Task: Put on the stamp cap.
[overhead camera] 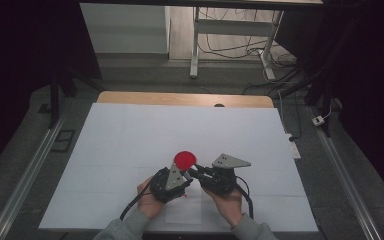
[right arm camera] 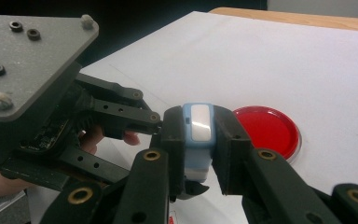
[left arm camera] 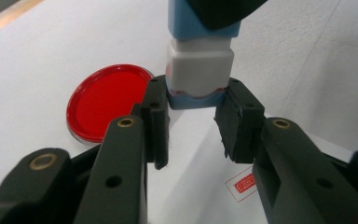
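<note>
— What's in front of you, biggest thing first?

— The white table cover [overhead camera: 130, 135], spread over most of the table [overhead camera: 180, 98], whose wooden far edge shows beyond it. On the cover lies a round red lid [overhead camera: 185, 159], flat, just past my two claws.

— And your claws?

— My left gripper [left arm camera: 196, 122] and my right gripper [right arm camera: 199, 149] meet near the middle, close to my side of the table. Both have a small blue-and-white stamp block [right arm camera: 198, 140] between their jaws.

— How tight is each?

— The right one is clamped across the block's blue body, one pad pressed to each side. The left one is closed on its lower end, pads against the blue rim below the white part [left arm camera: 199, 65]. Neither has any slack.

— Where is the block, then?

— Held off the cover between the two claws, just beside the red lid and not touching it. Below it, on the cover, there is a small red rectangular print [left arm camera: 244, 183].
</note>
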`<control>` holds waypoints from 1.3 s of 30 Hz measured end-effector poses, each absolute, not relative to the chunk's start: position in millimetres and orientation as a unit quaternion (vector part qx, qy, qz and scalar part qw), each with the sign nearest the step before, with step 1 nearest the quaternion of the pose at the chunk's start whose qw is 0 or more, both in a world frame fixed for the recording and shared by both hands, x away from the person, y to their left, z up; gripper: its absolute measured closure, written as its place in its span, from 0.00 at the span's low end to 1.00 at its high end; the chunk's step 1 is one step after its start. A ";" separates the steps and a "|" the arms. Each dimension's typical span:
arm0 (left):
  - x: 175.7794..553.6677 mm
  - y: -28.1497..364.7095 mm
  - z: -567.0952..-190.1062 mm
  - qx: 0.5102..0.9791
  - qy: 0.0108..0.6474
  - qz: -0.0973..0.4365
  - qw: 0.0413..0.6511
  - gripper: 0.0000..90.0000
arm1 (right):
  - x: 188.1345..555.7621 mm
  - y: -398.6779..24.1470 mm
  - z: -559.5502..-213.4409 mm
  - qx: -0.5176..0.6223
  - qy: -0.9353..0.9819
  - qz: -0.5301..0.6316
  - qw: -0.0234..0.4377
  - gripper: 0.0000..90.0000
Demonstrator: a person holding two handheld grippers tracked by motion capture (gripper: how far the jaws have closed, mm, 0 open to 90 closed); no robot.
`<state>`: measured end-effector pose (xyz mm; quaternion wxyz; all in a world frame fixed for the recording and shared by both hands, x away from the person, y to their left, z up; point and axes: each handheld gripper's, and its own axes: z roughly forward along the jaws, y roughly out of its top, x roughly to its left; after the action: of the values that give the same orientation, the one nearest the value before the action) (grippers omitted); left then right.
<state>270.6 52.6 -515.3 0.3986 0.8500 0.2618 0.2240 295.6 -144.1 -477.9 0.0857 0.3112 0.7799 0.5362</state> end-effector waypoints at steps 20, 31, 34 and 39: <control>270.5 54.1 -515.5 0.850 0.257 0.223 0.402 0.72 | 295.3 -143.7 -477.7 0.309 0.783 0.534 0.085 0.84; 271.1 54.8 -515.4 0.848 0.258 0.218 0.409 0.70 | 295.5 -144.6 -477.6 0.305 0.782 0.537 0.085 0.84; 271.7 55.1 -515.5 0.846 0.260 0.217 0.411 0.67 | 295.2 -144.4 -477.7 0.304 0.782 0.538 0.085 0.84; 272.5 55.3 -515.8 0.846 0.262 0.216 0.412 0.60 | 295.7 -145.3 -477.6 0.304 0.781 0.539 0.085 0.84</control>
<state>272.5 55.3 -515.8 0.4119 0.8456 0.2620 0.2159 295.7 -145.3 -477.6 0.0855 0.3039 0.7810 0.5389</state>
